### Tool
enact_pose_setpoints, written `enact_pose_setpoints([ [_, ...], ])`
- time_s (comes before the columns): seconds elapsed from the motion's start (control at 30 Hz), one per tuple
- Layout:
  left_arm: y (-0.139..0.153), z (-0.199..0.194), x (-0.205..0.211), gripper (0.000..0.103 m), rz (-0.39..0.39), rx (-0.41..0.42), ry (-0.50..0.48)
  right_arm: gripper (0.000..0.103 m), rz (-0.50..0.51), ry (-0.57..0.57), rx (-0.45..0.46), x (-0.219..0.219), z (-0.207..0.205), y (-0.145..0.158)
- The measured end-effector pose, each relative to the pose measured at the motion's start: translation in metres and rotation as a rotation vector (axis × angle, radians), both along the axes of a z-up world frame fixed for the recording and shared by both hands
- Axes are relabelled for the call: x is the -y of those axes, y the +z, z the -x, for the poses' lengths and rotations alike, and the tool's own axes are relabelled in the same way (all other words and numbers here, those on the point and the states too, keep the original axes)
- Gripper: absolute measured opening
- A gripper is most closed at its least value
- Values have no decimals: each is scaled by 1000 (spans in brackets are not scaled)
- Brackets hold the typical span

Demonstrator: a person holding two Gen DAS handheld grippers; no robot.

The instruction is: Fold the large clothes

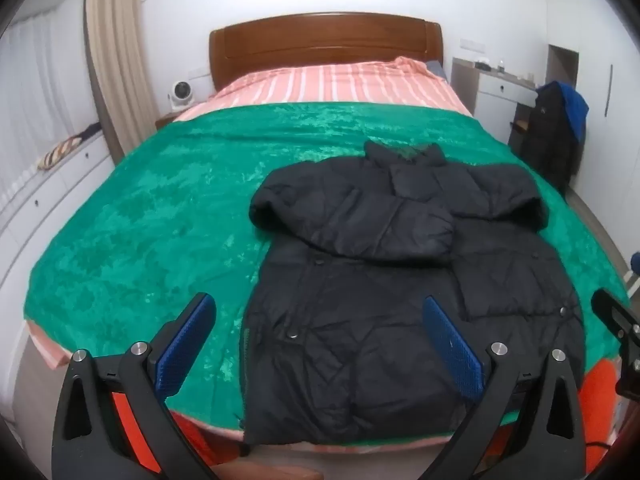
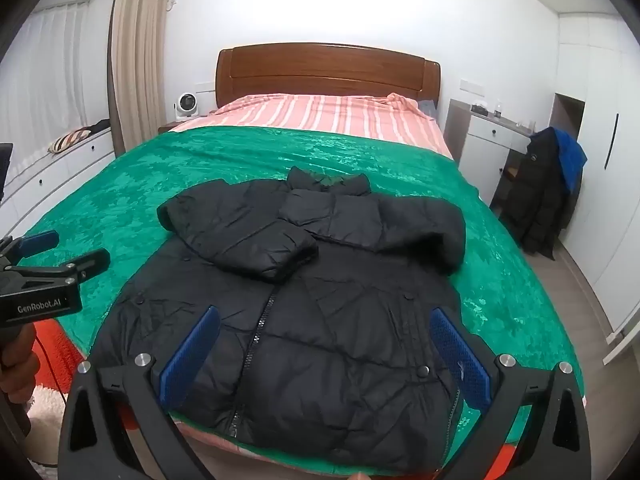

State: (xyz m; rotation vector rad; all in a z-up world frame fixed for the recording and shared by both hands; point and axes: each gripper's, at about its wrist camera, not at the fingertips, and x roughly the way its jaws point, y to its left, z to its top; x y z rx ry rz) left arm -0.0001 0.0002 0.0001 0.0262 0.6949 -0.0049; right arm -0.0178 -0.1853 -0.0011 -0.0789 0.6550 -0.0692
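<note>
A large black puffer jacket (image 1: 384, 280) lies face up on the green blanket (image 1: 160, 216), collar toward the headboard, both sleeves folded across the chest; it also shows in the right wrist view (image 2: 304, 308). My left gripper (image 1: 318, 304) is open and empty, above the jacket's lower left hem near the bed's foot. My right gripper (image 2: 326, 316) is open and empty, above the jacket's lower half. The left gripper (image 2: 68, 250) shows at the left of the right wrist view. The right gripper's finger (image 1: 614, 314) shows at the right edge of the left wrist view.
The bed has a wooden headboard (image 2: 328, 68) and pink striped sheet (image 2: 320, 114). A chair with dark and blue coats (image 2: 548, 192) stands right of the bed by a white desk (image 2: 492, 136). White drawers (image 2: 60, 168) and a small fan (image 2: 186, 104) are on the left.
</note>
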Motion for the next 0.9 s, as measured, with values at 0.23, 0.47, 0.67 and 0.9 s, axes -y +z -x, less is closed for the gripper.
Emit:
enact_pose_setpoints([
  [0.23, -2, 2, 3, 103, -26, -27, -15, 103, -1, -4, -12, -4, -2, -7],
  [0.47, -3, -1, 9, 103, -36, -61, -38, 103, -15, 3, -31, 0, -4, -8],
  [0.67, -5, -1, 10, 103, -18, -64, -75, 103, -11, -3, -51, -3, -7, -8],
  [0.9, -9, -2, 18, 103, -56, -79, -94, 103, -1, -77, -85, -2, -9, -6],
])
